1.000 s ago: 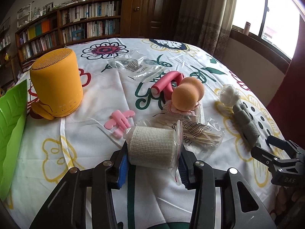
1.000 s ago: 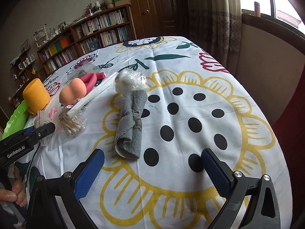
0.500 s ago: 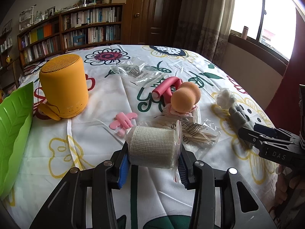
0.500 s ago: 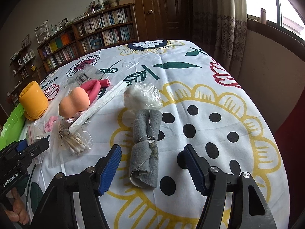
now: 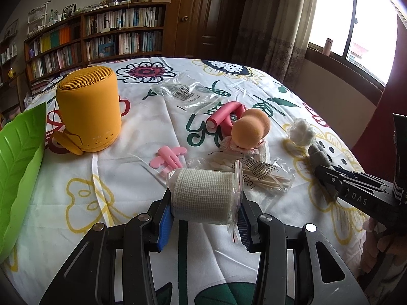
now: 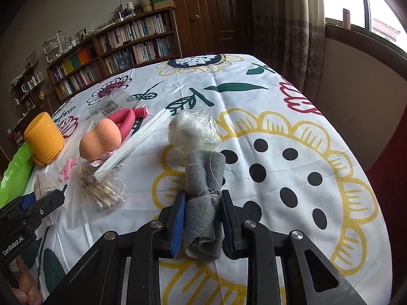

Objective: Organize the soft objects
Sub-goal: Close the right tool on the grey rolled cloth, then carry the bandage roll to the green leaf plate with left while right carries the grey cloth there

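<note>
My left gripper is shut on a bagged white bandage roll, held just above the flowered tablecloth. My right gripper has its blue pads pressed against both sides of a rolled grey felt cloth lying on the cloth's yellow flower. A bagged cotton ball touches the felt's far end. An orange sponge, a pink foam roller, a bag of cotton swabs and a pink clip lie mid-table. The right gripper also shows at the right edge of the left wrist view.
A yellow speaker stands at the left, beside a green leaf-shaped tray at the table's left edge. A clear bag with a barcode lies further back. Bookshelves, a door and a curtained window stand behind the table.
The right gripper moved forward over the grey felt and its jaws closed from wide open onto the roll. The left gripper rose slightly with the bandage roll still in it.
</note>
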A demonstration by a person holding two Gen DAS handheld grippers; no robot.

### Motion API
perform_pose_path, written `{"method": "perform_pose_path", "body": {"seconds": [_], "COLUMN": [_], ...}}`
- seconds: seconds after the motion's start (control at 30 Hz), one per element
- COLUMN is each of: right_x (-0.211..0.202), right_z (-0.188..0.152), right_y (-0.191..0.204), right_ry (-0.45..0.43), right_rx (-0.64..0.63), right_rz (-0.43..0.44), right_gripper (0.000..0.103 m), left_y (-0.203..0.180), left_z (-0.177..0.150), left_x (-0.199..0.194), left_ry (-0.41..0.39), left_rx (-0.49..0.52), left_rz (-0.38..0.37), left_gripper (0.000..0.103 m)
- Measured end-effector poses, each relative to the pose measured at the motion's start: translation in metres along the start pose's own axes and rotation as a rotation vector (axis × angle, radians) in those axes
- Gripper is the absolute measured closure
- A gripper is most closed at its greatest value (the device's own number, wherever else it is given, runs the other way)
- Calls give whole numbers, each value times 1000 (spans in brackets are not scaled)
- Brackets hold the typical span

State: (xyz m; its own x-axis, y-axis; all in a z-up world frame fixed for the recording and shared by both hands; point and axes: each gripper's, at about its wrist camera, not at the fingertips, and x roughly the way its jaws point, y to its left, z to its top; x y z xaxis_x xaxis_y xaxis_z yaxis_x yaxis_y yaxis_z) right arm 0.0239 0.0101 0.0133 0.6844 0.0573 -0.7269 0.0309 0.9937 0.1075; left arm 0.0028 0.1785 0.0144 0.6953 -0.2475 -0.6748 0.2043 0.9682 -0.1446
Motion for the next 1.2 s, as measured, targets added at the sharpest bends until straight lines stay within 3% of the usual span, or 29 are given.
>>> {"method": "perform_pose_path", "body": {"seconds": [0.23,0.5,1.2], "right_x": [-11,-21,-4], "right_z": [-8,-8,23], "right_y": [7,44,131], "right_ry": [-4,-13,-4], "right_rx": [28,-24,-124], "right_rz": [59,158,342], "right_gripper": [75,75,75], "left_y": [3,11,59], "left_z": [0,0,-1], "left_x": [-7,-21,-70], "left_ry": [-15,-51,-144], "left_rx": [-4,-14,-77], "left_rz": [6,21,90], "left_gripper": [59,59,59]}}
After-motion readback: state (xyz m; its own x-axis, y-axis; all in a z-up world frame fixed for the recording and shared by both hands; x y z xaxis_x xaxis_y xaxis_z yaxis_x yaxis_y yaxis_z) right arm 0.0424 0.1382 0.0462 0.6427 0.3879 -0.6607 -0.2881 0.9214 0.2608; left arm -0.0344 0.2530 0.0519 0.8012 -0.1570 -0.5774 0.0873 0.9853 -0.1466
